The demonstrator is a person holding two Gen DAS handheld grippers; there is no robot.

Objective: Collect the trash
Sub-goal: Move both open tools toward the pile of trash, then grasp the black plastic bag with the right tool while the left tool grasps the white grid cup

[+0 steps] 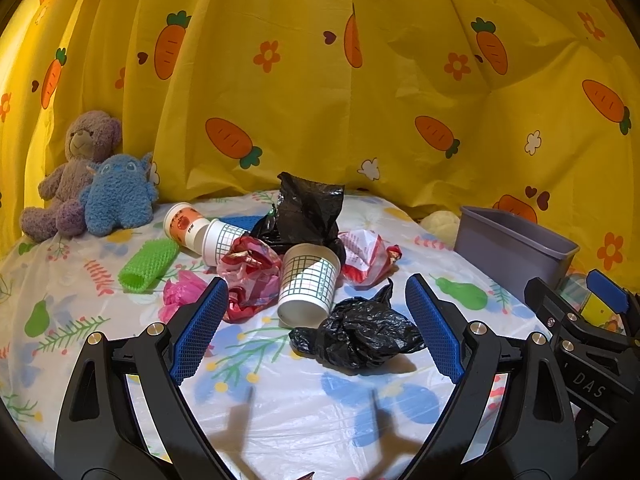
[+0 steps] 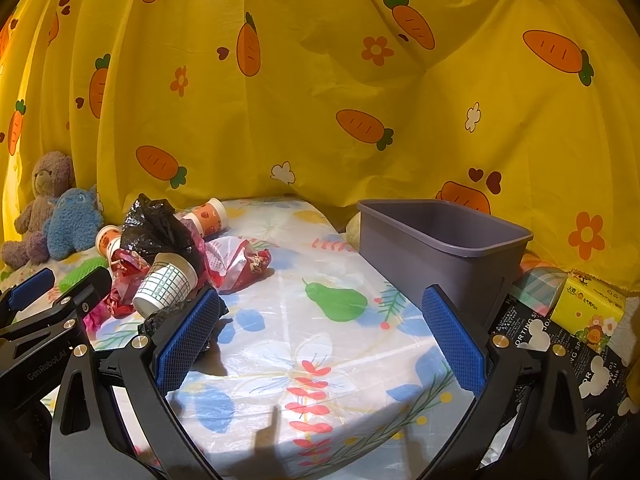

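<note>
I'm in a home bedroom: carrot-print curtain (image 1: 320, 80) at twelve o'clock, teddy bear (image 1: 72, 172) at ten o'clock.

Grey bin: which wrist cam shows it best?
Right wrist. The grey bin shows whole there, its open mouth and two walls in plain sight. The left wrist view catches it only at the frame's right side, small, with its lower part hidden behind the right gripper.

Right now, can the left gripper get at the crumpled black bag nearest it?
Probably yes. The left gripper is open, and the crumpled black bag lies on the table between its fingers with nothing in front. The checked cup sits just behind it and might get nudged.
</note>
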